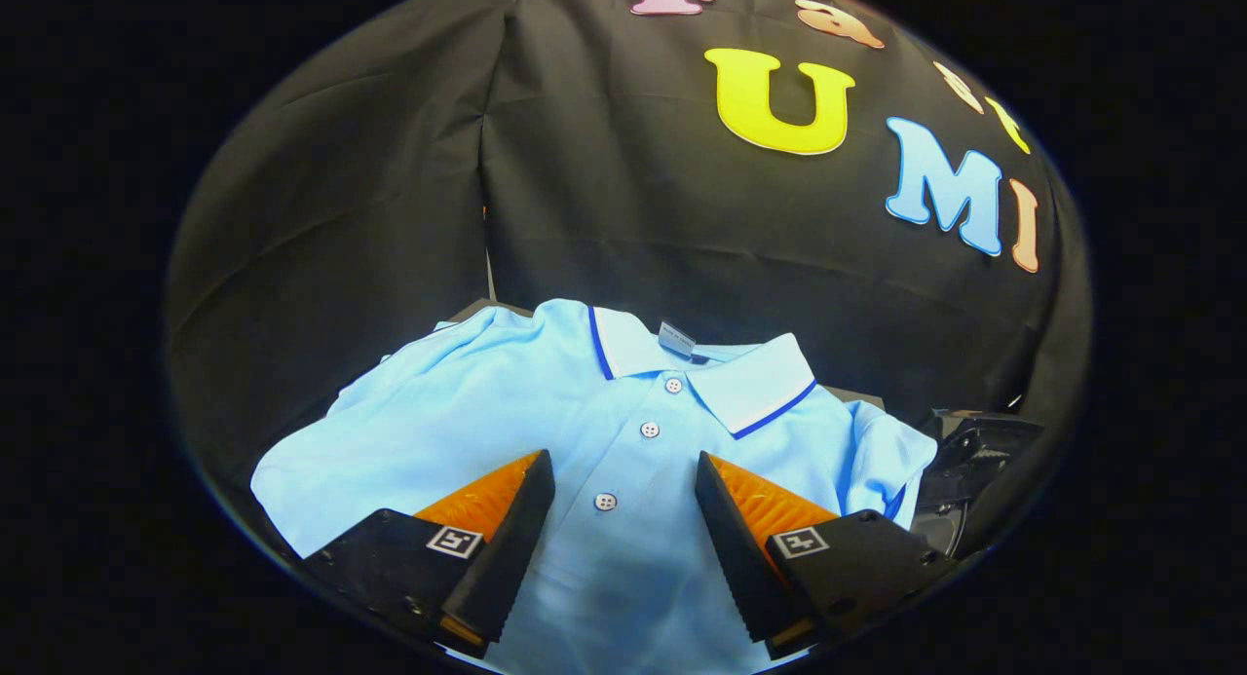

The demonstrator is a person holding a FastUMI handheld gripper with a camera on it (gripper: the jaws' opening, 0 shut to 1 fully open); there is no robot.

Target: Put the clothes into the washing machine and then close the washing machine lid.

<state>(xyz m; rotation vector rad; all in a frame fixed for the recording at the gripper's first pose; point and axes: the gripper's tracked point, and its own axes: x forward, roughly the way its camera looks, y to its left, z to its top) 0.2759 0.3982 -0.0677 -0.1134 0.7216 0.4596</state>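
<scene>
the camera rides on the gripper (623, 480), looking forward and down along its parted fingers, close above the shirt (585, 431).

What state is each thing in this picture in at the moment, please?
Shirt: spread flat, front up, buttoned, collar folded down, not yet picked up.
Tag: standing up inside the collar.
Gripper: open, fingers apart over the shirt's button strip, lowest button between them; contact with the cloth cannot be told.
Dark object: beside the shirt's sleeve, beyond the fingers; too dark to say what it is or how it stands.
</scene>
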